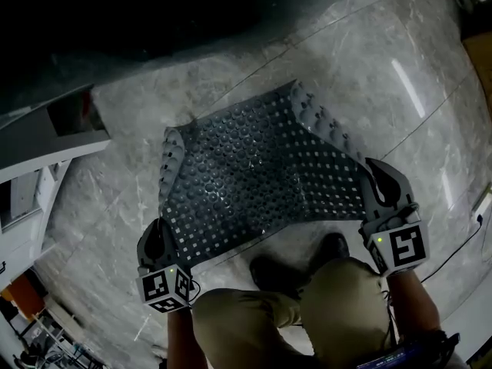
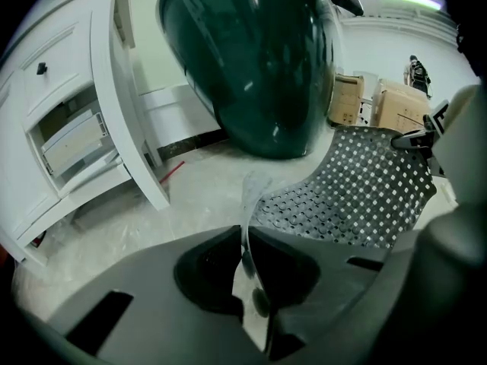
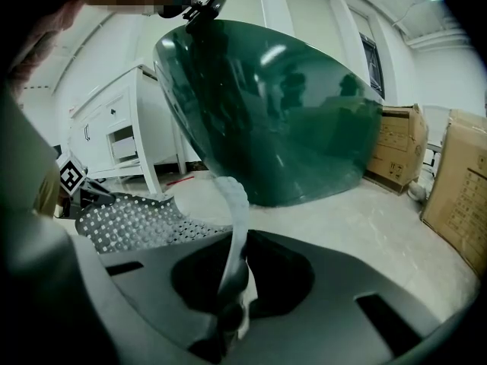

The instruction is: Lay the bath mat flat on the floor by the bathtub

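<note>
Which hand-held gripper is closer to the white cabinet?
The left hand-held gripper, shut on the bath mat at its corner toward the white cabinet; the right hand-held gripper holds the opposite near corner.

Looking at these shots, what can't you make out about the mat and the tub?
- Head view: the bathtub is lost in shadow; its rim can't be traced.
- Head view: whether the bath mat touches the floor at its far edge is unclear.
- Gripper views: the left gripper and right gripper hide the pinched corners.
</note>
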{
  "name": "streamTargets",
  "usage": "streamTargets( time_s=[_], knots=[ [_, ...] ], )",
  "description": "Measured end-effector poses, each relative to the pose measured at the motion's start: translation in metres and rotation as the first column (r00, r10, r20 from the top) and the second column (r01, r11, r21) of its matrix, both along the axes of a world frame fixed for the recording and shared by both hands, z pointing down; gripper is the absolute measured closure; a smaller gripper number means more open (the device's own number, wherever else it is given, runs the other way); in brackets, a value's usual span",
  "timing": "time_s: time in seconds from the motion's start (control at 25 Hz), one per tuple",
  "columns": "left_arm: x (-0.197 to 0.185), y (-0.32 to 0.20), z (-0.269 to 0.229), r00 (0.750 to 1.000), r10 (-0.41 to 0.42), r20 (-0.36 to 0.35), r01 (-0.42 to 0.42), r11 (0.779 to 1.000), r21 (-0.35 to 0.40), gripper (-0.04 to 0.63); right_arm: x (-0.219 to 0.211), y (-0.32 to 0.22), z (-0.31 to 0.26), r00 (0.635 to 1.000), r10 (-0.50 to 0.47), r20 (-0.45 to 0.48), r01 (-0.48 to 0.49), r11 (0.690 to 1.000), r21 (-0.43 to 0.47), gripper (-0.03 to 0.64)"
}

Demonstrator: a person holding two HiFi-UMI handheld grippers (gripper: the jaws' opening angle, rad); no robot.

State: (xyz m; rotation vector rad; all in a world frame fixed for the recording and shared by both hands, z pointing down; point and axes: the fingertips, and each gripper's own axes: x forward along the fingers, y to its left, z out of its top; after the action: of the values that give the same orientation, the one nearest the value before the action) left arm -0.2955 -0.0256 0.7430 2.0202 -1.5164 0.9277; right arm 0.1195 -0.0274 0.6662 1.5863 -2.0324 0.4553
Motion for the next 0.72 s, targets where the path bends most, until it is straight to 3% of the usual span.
streamTargets(
  time_s=[0.72],
  knots=[
    [-0.038,0.015,0.062,0.998,-0.054,0.028,0.054,0.998,-0.011,0.555,0.024,0.007,0.042,0.997,0.070,-0.023,-0.070,0.997,-0.037,0.589]
  ],
)
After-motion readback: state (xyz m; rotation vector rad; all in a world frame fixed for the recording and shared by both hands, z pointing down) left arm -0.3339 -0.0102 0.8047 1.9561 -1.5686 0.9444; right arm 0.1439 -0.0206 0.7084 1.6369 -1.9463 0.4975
